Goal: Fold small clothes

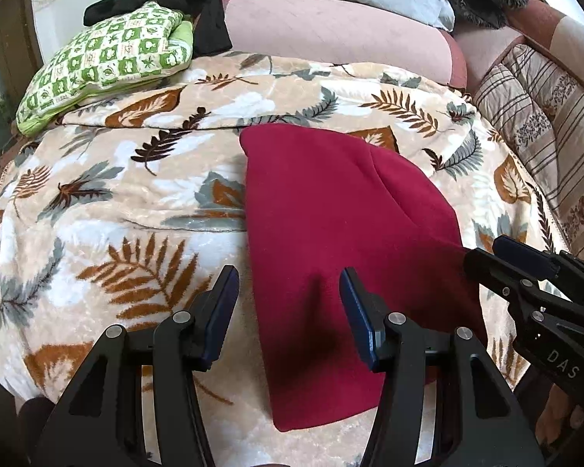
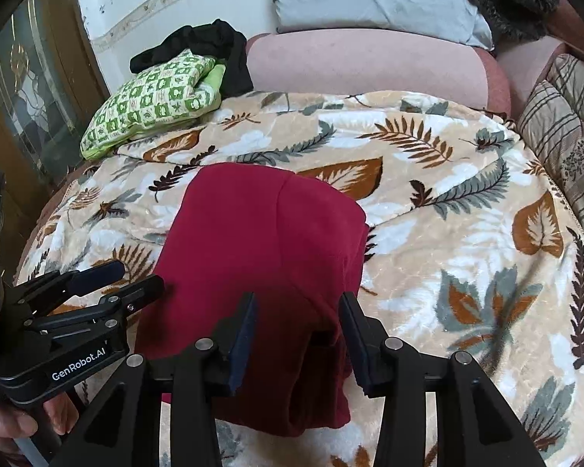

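One leaf-patterned blanket carries one folded red garment near its middle; one green checked cushion lies far behind. Two grippers tilt downward over the garment: left gripper spread, empty; right gripper spread, gripping nothing.

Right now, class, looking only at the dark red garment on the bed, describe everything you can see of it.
The dark red garment is a soft, fleece-like cloth, plain with no print, folded into a long flat stack with a rounded far end. A fold line runs along its top, and layered edges show at its near right side. It lies on the leaf-patterned blanket. The left gripper and right gripper are both open over its near end; neither grips it.
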A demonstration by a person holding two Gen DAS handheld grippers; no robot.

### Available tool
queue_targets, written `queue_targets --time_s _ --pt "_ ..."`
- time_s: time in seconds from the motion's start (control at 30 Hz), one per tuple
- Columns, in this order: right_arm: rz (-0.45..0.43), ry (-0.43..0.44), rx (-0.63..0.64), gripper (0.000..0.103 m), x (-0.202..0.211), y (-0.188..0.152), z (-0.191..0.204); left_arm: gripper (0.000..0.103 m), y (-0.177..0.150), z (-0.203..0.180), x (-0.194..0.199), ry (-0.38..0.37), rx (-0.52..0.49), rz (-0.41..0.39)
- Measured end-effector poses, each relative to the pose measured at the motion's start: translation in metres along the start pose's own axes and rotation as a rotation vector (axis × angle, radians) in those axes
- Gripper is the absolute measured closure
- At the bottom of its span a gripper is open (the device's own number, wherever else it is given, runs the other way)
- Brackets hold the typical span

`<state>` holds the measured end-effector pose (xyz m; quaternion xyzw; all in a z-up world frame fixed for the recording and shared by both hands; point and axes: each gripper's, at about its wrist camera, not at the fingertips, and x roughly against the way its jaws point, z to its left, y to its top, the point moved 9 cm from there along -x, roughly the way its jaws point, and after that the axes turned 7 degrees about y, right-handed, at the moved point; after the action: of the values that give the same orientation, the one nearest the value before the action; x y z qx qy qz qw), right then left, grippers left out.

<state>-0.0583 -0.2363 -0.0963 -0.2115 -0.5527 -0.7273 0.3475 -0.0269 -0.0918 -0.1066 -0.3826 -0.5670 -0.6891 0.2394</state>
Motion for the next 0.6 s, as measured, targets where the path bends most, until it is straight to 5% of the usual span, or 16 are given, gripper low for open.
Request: queue_targets --time_s 0.6 --pt "0.004 0.011 0.012 0.058 -0.003 -0.002 0.012 0.050 -0.001 0.004 0.013 0.032 -0.004 -0.034"
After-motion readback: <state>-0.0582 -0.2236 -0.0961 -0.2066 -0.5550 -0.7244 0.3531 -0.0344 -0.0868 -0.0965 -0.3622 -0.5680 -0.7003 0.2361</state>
